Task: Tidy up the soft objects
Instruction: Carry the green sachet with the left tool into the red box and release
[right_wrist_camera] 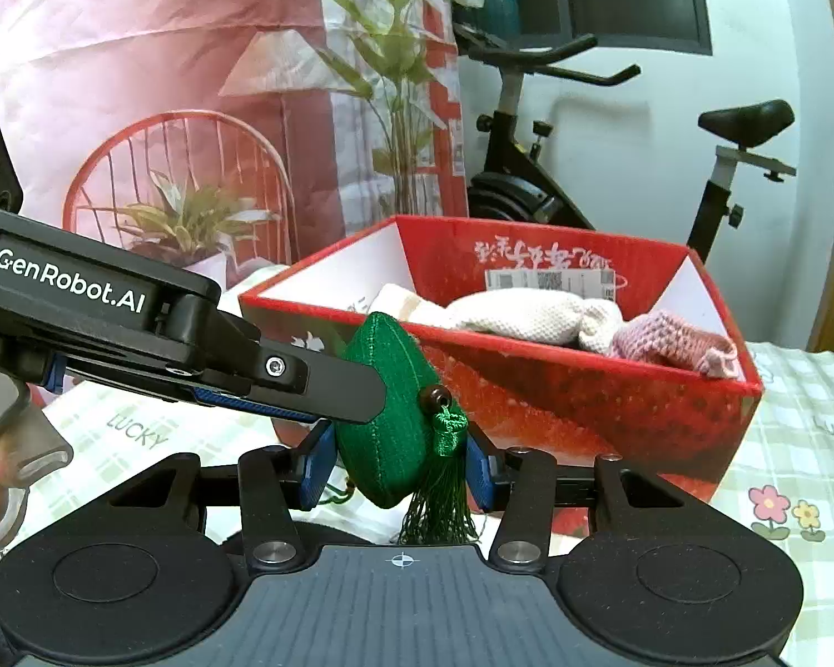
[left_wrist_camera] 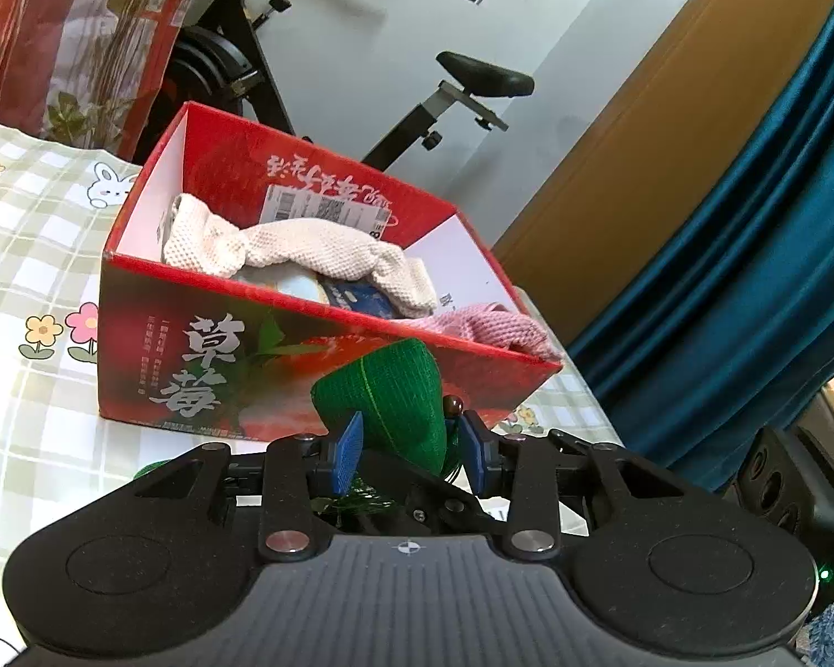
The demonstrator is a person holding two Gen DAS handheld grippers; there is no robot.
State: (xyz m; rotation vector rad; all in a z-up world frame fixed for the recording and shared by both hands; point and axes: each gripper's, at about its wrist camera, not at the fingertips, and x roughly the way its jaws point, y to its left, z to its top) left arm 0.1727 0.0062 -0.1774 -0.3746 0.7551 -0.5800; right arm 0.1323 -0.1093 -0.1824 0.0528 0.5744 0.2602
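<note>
holding a green sachet (right_wrist_camera: pixel 386 422) in front of a red box (right_wrist_camera: pixel 556 417), at lower centre of the frame.
the sachet is clamped between the blue pads of the right gripper (right_wrist_camera: pixel 397 472) and also pinched by the left gripper (left_wrist_camera: pixel 411 439), both part closed; cream cloth (right_wrist_camera: pixel 528 308) and pink cloth (right_wrist_camera: pixel 673 342) are lodged inside the box.

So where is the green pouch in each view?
Left wrist: green pouch low centre, between the left gripper's pads, before the red box.
Right wrist: pouch low centre, between the right gripper's pads; left gripper enters from the left.
Shared landmark: the red box.
</note>
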